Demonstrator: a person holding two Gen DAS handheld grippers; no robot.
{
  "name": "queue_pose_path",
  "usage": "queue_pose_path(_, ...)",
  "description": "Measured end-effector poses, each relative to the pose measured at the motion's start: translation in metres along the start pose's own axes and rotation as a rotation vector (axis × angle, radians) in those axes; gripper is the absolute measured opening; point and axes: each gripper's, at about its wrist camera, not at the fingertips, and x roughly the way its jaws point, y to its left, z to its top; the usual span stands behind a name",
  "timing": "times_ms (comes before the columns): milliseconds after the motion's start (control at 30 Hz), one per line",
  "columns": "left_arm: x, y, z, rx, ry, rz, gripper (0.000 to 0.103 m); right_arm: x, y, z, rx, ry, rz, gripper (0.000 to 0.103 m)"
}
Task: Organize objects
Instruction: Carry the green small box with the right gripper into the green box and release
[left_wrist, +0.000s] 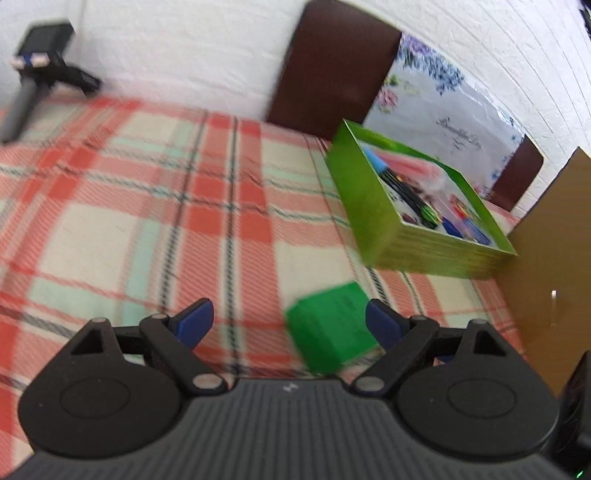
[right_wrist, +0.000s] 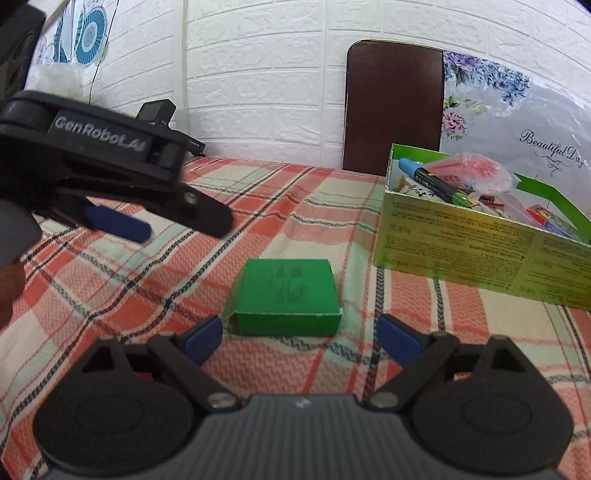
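A small green carton (right_wrist: 286, 295) lies flat on the plaid tablecloth (right_wrist: 184, 280). My right gripper (right_wrist: 300, 339) stands open right behind it, one blue pad on each side, neither touching. In the right wrist view my left gripper (right_wrist: 184, 227) hovers open above the cloth, to the left of the carton. In the blurred left wrist view the left gripper (left_wrist: 290, 325) is open with nothing held. There the carton (left_wrist: 328, 328) shows low down next to the right finger. A larger green open box (right_wrist: 461, 254) (left_wrist: 369, 206) holds a blue-capped marker (right_wrist: 428, 173), a pink packet (right_wrist: 476, 170) and other small items.
A brown chair back (right_wrist: 391, 107) and a flowered plastic bag (right_wrist: 517, 122) stand behind the open box against the white brick wall. A black device (right_wrist: 162, 114) (left_wrist: 40, 70) rests at the table's far left. A brown cardboard panel (left_wrist: 546, 258) rises at the right.
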Motion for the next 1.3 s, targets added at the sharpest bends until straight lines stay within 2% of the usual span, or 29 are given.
queue_pose_path(67,0.015,-0.002,-0.001,-0.032,0.060,-0.007,0.090,0.004,-0.001,0.002,-0.008,0.003,0.010,0.095)
queue_pose_path(133,0.029,-0.002,-0.004,-0.068,0.103,-0.015,0.082,0.012,0.000,0.004,-0.017,0.019,0.026,0.095)
queue_pose_path(167,0.034,-0.001,-0.006,-0.080,0.111,-0.021,0.081,0.018,0.001,0.004,-0.020,0.037,0.037,0.093)
queue_pose_path(200,0.034,-0.005,-0.008,-0.069,0.088,-0.015,0.080,0.024,0.001,0.004,-0.018,0.056,0.059,0.083)
queue_pose_path(233,0.036,-0.008,-0.009,-0.052,0.086,-0.013,0.068,0.025,0.003,0.004,-0.024,0.044,0.053,0.069)
queue_pose_path(267,0.038,-0.012,-0.007,-0.043,0.097,-0.032,0.061,0.025,0.004,0.006,-0.031,0.034,0.049,0.063)
queue_pose_path(300,0.040,-0.015,-0.005,-0.057,0.120,-0.073,0.051,0.025,0.003,0.006,-0.025,0.030,0.050,0.062)
queue_pose_path(400,0.035,-0.029,0.003,-0.047,0.117,-0.075,0.048,0.015,-0.008,0.005,0.033,-0.025,0.040,0.062)
queue_pose_path(567,0.020,-0.075,0.030,0.054,0.030,-0.152,0.048,-0.017,-0.034,0.019,0.040,-0.208,-0.043,0.062)
queue_pose_path(633,0.023,-0.097,0.043,0.107,0.009,-0.173,0.048,-0.023,-0.051,0.027,0.048,-0.256,-0.085,0.062)
queue_pose_path(733,0.040,-0.131,0.060,0.171,-0.001,-0.195,0.049,-0.021,-0.082,0.037,0.075,-0.291,-0.146,0.062)
queue_pose_path(900,0.082,-0.181,0.076,0.254,0.002,-0.200,0.053,-0.006,-0.131,0.046,0.125,-0.296,-0.226,0.063)
queue_pose_path(967,0.098,-0.191,0.079,0.284,0.013,-0.167,0.055,0.012,-0.147,0.048,0.123,-0.263,-0.268,0.065)
queue_pose_path(1033,0.111,-0.198,0.082,0.322,-0.003,-0.082,0.056,0.031,-0.161,0.047,0.139,-0.204,-0.294,0.083)
queue_pose_path(1100,0.111,-0.197,0.081,0.356,-0.042,0.010,0.059,0.032,-0.171,0.041,0.178,-0.205,-0.287,0.083)
queue_pose_path(1133,0.108,-0.194,0.080,0.364,-0.059,0.022,0.067,0.028,-0.172,0.038,0.192,-0.222,-0.279,0.085)
queue_pose_path(1200,0.099,-0.187,0.077,0.364,-0.089,0.049,0.076,0.019,-0.171,0.034,0.211,-0.246,-0.275,0.089)
queue_pose_path(1300,0.086,-0.177,0.072,0.348,-0.114,0.118,0.079,0.004,-0.165,0.026,0.236,-0.270,-0.271,0.091)
